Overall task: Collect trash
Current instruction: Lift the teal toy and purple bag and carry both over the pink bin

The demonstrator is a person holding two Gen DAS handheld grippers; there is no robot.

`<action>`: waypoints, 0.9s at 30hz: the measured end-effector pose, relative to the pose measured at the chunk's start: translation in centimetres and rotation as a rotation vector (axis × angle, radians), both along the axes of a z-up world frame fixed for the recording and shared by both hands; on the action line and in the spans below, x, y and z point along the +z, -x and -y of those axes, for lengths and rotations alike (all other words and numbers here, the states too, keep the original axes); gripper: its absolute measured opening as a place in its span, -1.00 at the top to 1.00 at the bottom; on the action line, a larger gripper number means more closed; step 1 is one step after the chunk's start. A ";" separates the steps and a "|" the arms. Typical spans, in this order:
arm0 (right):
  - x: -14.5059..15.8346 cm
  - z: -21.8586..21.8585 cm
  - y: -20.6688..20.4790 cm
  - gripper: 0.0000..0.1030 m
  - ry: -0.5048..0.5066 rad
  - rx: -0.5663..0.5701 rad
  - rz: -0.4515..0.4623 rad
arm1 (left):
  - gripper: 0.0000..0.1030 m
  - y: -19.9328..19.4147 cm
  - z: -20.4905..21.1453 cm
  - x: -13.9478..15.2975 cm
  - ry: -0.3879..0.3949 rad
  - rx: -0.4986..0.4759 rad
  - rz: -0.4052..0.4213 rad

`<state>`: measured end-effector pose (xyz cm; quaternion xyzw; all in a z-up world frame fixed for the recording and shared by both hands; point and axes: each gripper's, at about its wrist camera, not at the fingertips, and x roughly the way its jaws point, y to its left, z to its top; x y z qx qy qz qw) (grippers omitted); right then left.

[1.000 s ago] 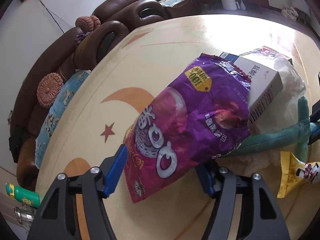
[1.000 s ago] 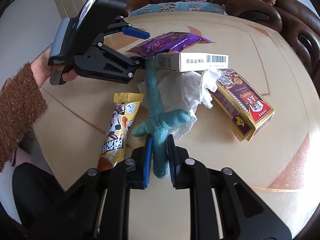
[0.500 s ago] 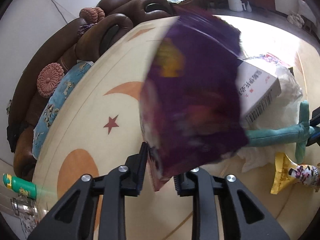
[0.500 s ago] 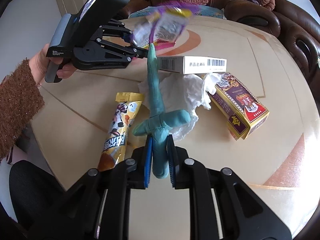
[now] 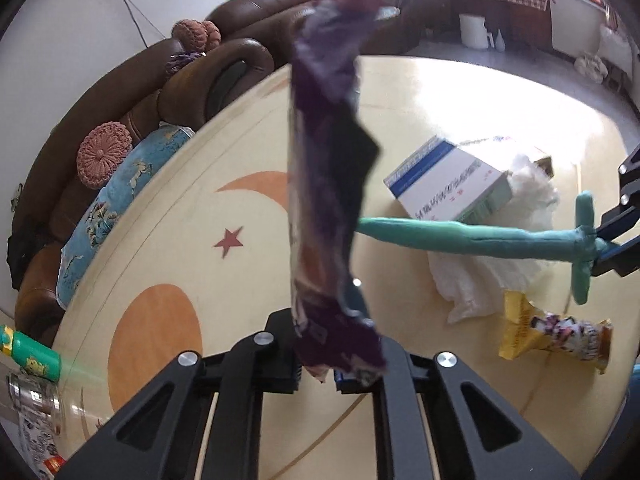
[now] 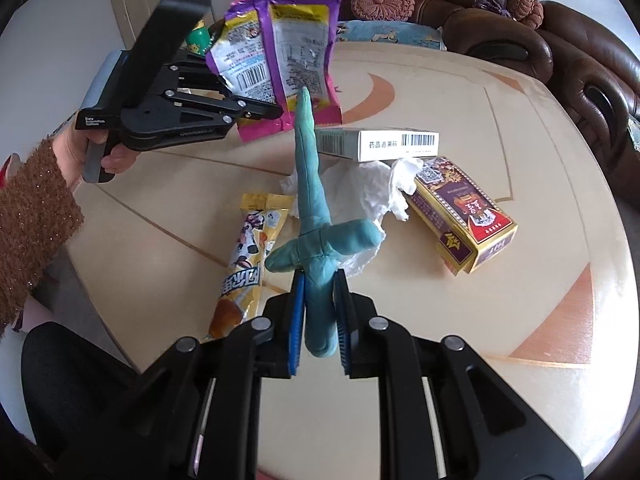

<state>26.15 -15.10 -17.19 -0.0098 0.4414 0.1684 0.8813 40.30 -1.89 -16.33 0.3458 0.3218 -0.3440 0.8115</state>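
Observation:
My left gripper (image 5: 318, 376) is shut on a purple snack bag (image 5: 328, 184) and holds it upright above the table; it also shows in the right wrist view (image 6: 280, 56), with the left gripper (image 6: 264, 114) at the upper left. My right gripper (image 6: 319, 320) is shut on the handle of a teal plush sword (image 6: 310, 184), which also shows in the left wrist view (image 5: 480, 236). On the table lie a white medicine box (image 6: 384, 144), crumpled tissue (image 6: 360, 184), a purple and gold carton (image 6: 464, 216) and a yellow snack wrapper (image 6: 248, 264).
The round cream table (image 6: 500, 320) has orange moon and star inlays. A brown leather sofa (image 5: 120, 120) with cushions curves round its far side. A green bottle (image 5: 28, 356) and a can stand at the table's left edge in the left wrist view.
My left gripper closed on the purple bag and lifted it off the medicine box, so it now hangs upright. My right gripper kept its hold on the teal sword.

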 end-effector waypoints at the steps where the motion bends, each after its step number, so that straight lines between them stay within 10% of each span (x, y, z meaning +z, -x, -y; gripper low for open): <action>1: 0.2 0.1 0.1 0.69 0.002 -0.004 0.006 | 0.78 -0.2 -0.4 0.4 0.011 0.001 -0.003; 27: 5.6 0.6 6.2 0.69 0.027 -0.097 0.080 | 0.78 9.6 -2.6 6.4 0.041 0.025 0.098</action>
